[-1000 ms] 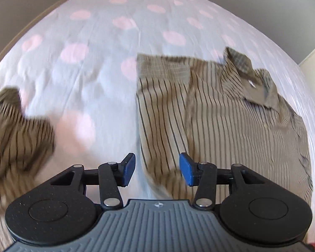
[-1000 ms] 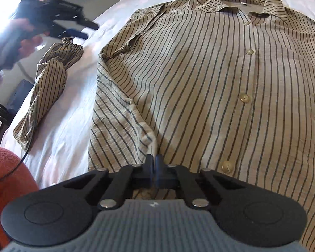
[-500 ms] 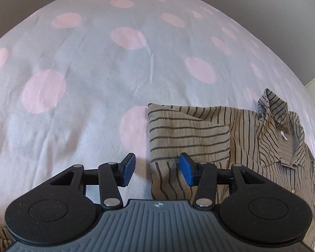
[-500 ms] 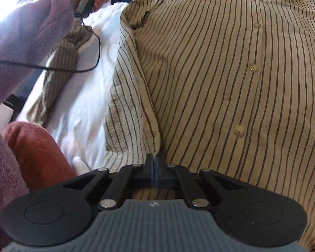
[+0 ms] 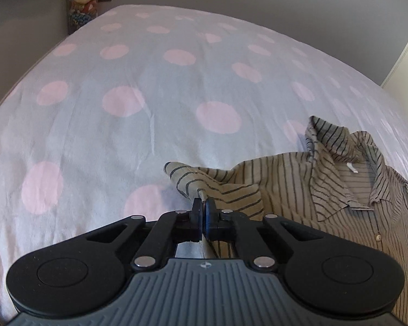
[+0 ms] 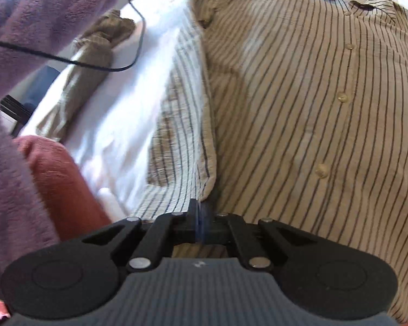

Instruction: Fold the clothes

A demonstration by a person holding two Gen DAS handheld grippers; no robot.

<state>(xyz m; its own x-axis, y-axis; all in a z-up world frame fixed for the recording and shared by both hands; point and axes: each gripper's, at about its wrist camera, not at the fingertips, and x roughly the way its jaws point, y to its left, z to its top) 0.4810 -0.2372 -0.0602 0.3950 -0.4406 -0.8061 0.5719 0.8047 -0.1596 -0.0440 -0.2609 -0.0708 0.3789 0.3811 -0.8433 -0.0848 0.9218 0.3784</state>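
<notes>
A tan shirt (image 6: 299, 108) with thin dark stripes lies buttoned-side up on the bed. In the left wrist view its collar (image 5: 337, 160) stands at the right, and my left gripper (image 5: 203, 209) is shut on the shirt's upper shoulder corner (image 5: 193, 182), which lifts off the sheet. In the right wrist view my right gripper (image 6: 200, 212) is shut on the shirt's lower side edge (image 6: 204, 163), which is raised and folded inward. One sleeve (image 6: 89, 62) trails loose on the sheet to the left.
The bed sheet (image 5: 122, 114) is pale with pink dots and stretches far and left. A person's fuzzy lilac sleeve (image 6: 27, 27) and a black cable (image 6: 95, 66) cross the left of the right wrist view. A reddish-brown cloth (image 6: 59, 179) sits below them. Grey wall behind the bed.
My left gripper went from open above the shirt's shoulder to shut on that corner, lifting it. The right gripper stayed shut and drew the side edge upward and inward.
</notes>
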